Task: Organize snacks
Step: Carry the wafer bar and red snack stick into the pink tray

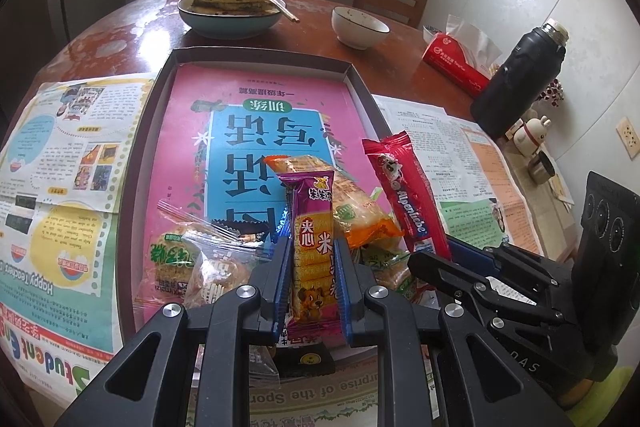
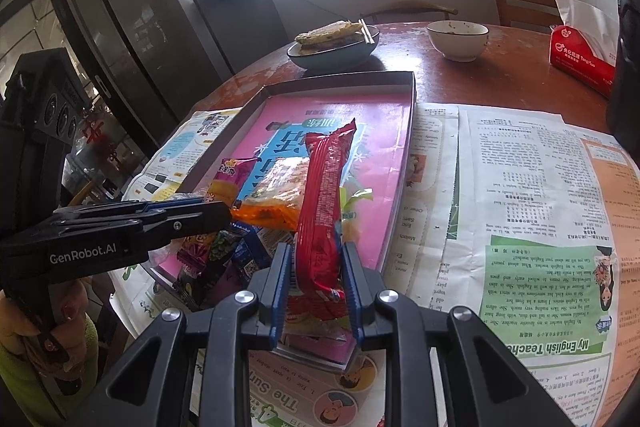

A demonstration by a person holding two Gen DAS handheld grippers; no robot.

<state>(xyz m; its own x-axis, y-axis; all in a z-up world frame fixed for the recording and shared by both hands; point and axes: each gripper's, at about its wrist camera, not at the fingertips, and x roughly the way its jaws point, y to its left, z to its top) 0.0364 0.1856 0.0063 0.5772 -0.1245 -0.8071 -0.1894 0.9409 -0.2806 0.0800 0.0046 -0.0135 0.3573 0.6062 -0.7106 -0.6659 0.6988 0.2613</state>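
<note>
My left gripper is shut on a purple and yellow rice-stick snack pack, held upright over the near end of the shallow box tray. The right gripper is shut on a long red Alpenliebe candy pack, which also shows in the left wrist view as a red Alpenliebe pack. An orange cracker pack and several clear-wrapped snacks lie piled at the tray's near end. A pink and blue booklet lines the tray floor.
Newspapers cover the round wooden table on both sides of the tray. Beyond it stand a bowl of flatbread with chopsticks, a white bowl, a red tissue pack and a black flask. A hand grips the left tool.
</note>
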